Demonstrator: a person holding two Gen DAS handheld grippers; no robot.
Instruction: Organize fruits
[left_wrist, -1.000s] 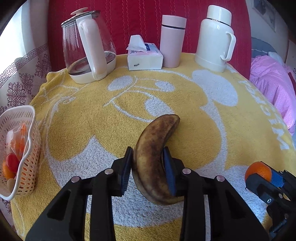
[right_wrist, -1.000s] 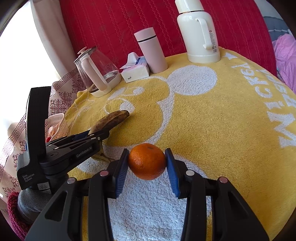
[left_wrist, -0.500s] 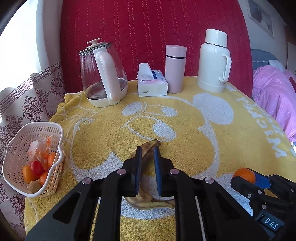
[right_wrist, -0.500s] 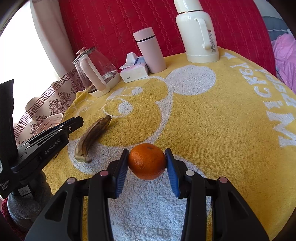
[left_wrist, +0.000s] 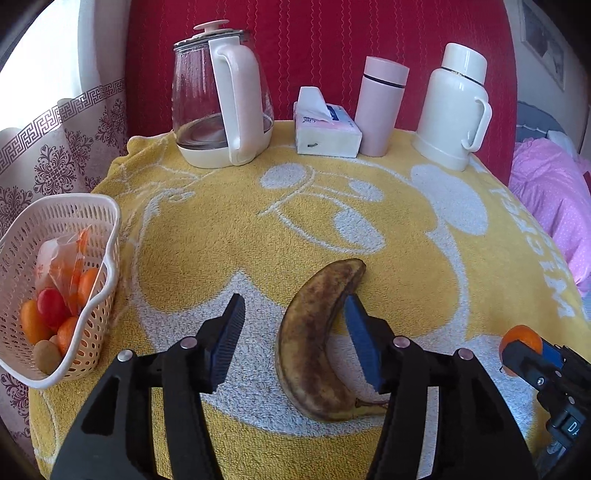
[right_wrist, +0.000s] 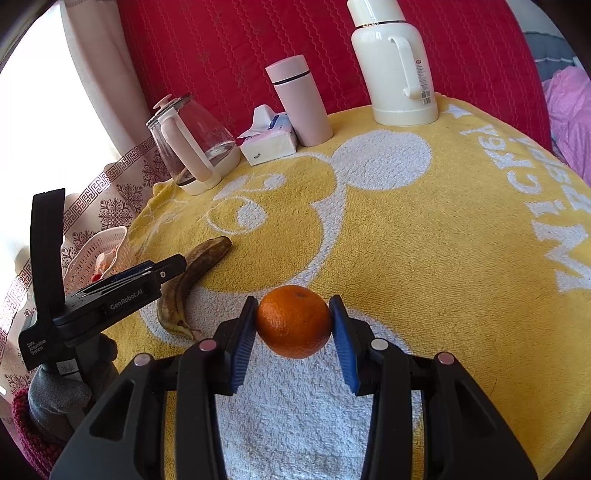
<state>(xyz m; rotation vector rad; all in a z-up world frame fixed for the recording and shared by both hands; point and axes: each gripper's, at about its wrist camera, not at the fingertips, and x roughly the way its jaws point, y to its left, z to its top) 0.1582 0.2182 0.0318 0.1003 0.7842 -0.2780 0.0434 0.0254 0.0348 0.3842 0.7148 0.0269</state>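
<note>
Covering the table, a yellow towel (left_wrist: 207, 236) holds a banana (left_wrist: 317, 332) between the wide-open left gripper (left_wrist: 293, 343); the right gripper (right_wrist: 293, 325) squeezes an orange (right_wrist: 293, 321) before a red wall (left_wrist: 332, 44).

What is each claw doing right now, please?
Left claw: open, jaws on either side of the banana, which lies on the towel.
Right claw: closed on the orange.

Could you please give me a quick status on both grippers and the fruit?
Left gripper open around the banana lying on the towel. Right gripper shut on the orange. Basket at left, path unobstructed.
</note>
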